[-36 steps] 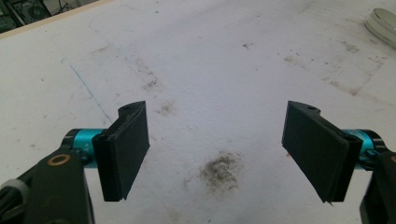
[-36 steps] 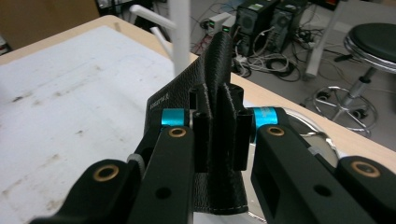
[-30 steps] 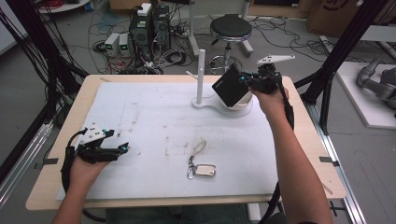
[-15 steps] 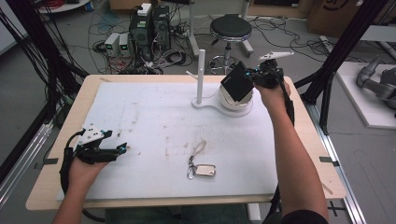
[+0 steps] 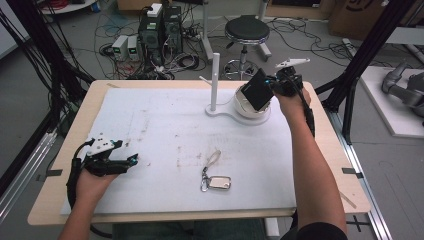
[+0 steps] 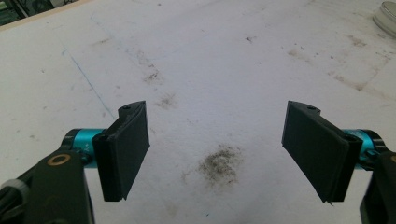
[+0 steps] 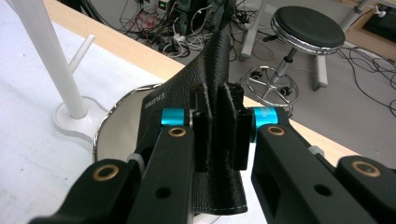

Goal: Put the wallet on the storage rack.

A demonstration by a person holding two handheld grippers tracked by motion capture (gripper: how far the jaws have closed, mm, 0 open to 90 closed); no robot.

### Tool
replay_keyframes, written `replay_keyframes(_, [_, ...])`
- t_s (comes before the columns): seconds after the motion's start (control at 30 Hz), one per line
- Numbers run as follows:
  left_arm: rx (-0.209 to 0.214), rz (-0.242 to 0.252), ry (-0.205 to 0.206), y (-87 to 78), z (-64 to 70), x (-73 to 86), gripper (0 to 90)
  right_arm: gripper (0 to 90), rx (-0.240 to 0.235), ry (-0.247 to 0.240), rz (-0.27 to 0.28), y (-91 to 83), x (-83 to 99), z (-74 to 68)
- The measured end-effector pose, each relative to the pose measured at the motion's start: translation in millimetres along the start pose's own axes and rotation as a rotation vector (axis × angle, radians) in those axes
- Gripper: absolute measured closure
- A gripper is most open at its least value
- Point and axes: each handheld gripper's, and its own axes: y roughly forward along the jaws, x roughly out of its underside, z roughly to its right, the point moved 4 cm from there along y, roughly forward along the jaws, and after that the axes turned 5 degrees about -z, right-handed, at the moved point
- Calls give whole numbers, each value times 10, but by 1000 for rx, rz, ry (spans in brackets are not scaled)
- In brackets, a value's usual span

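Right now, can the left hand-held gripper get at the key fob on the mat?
Probably yes: the left hand-held gripper is open, and bare mat lies between it and the key fob.

My right tool (image 7: 218,135) is black with turquoise pins and brass rivets, clamped on a black grained leather wallet (image 7: 205,84) with pale stitching. At ten o'clock stands a white stand (image 5: 215,82) on my white, brown-smudged mat (image 5: 165,130); the worktop (image 5: 345,150) is pale wood.
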Motion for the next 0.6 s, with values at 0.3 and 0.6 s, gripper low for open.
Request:
replay_keyframes(0.3, [0,4,-5,-13,-12,6,230,832,-7,-27,-52,152,38,-116])
replay_keyframes(0.6, [3,3,1,-16,-14,7,230,530,6,48,-67,314,229,-169])
